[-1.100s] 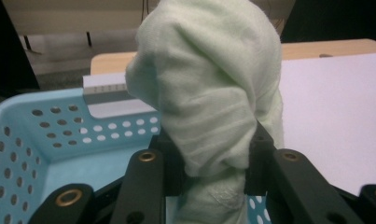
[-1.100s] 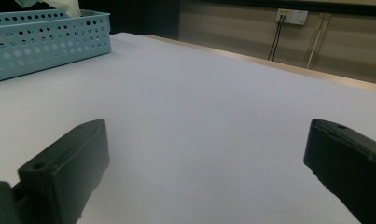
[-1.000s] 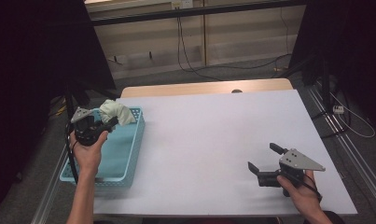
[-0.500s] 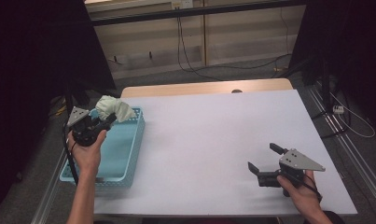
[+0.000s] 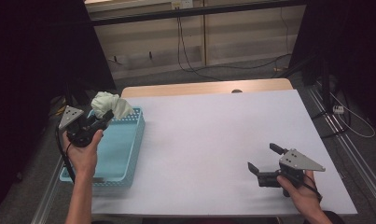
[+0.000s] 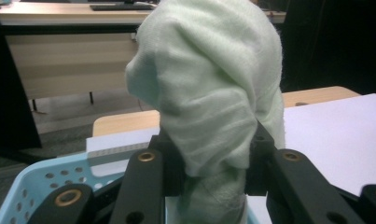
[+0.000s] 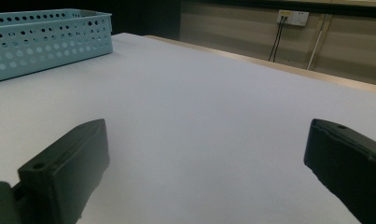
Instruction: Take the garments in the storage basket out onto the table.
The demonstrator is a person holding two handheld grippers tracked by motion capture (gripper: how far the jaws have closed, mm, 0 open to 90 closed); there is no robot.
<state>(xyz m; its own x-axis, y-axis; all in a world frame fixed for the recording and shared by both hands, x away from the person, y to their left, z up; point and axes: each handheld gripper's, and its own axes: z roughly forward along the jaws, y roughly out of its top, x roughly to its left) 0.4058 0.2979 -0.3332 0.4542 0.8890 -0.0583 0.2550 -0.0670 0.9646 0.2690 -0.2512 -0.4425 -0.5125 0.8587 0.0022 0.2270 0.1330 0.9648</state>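
Observation:
A pale green cloth [image 5: 112,105] bunches up from my left gripper [image 5: 104,116], whose jaws are shut on it above the far end of a light blue perforated basket [image 5: 122,149]. In the left gripper view the cloth [image 6: 209,88] rises between the two black jaws, with the left gripper [image 6: 209,172] pinching its lower part and the basket rim [image 6: 31,182] below. My right gripper [image 5: 266,158] rests low over the white table near the front right, jaws wide open. The right gripper [image 7: 204,158] has nothing between its fingers [image 7: 64,168].
The white table top [image 5: 213,140] stretches between the two hands, with a wooden strip [image 5: 204,87] along its far edge. The blue basket [image 7: 41,39] stands at the table's left edge. Cables lie on the floor behind, and dark screens flank both sides.
My left gripper has lifted the cloth higher and drawn it toward the basket's far left corner. The right gripper has stayed where it was.

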